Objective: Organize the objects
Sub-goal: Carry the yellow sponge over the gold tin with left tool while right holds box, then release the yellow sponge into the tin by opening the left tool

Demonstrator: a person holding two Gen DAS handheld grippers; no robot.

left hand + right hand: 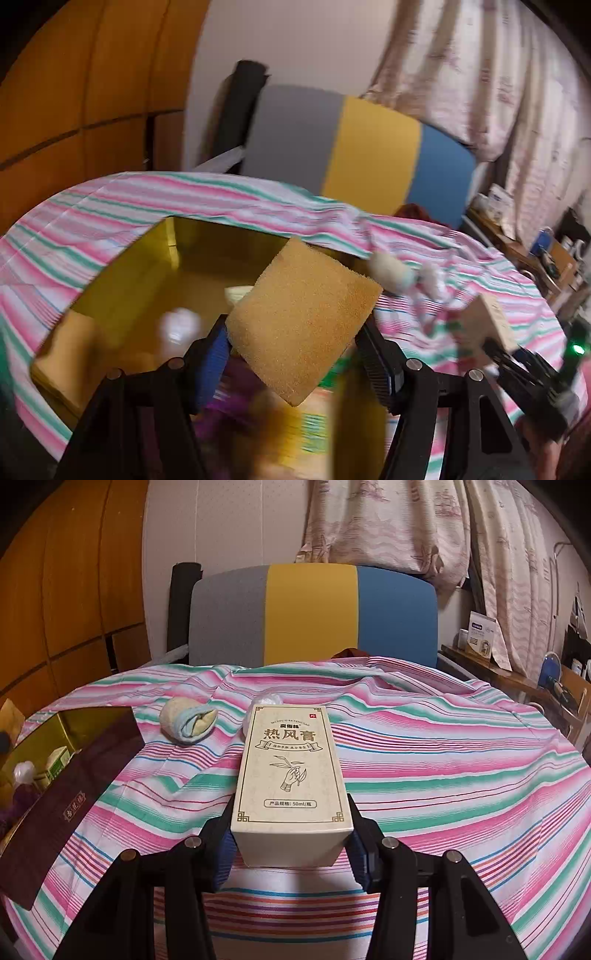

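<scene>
My left gripper (295, 334) is shut on a tan sponge (303, 317), which hangs tilted over the open gold box (173, 240). Blur hides most of the box's contents; a white thing (181, 325) shows inside. My right gripper (291, 821) is shut on a cream carton with printed characters (291, 768), held above the striped cloth (443, 768). In the left wrist view the same carton (491, 317) shows at the right. A rolled cream and blue towel (188, 723) lies on the cloth to the carton's left. Something white (266, 700) peeks out behind the carton.
The gold box (70, 720) stands at the table's left, with a maroon lid (74, 794) leaning at its near side and a small green carton (59, 760) inside. A grey, yellow and blue chair back (314, 616) rises behind the table. Cluttered shelves (517, 672) stand at the right.
</scene>
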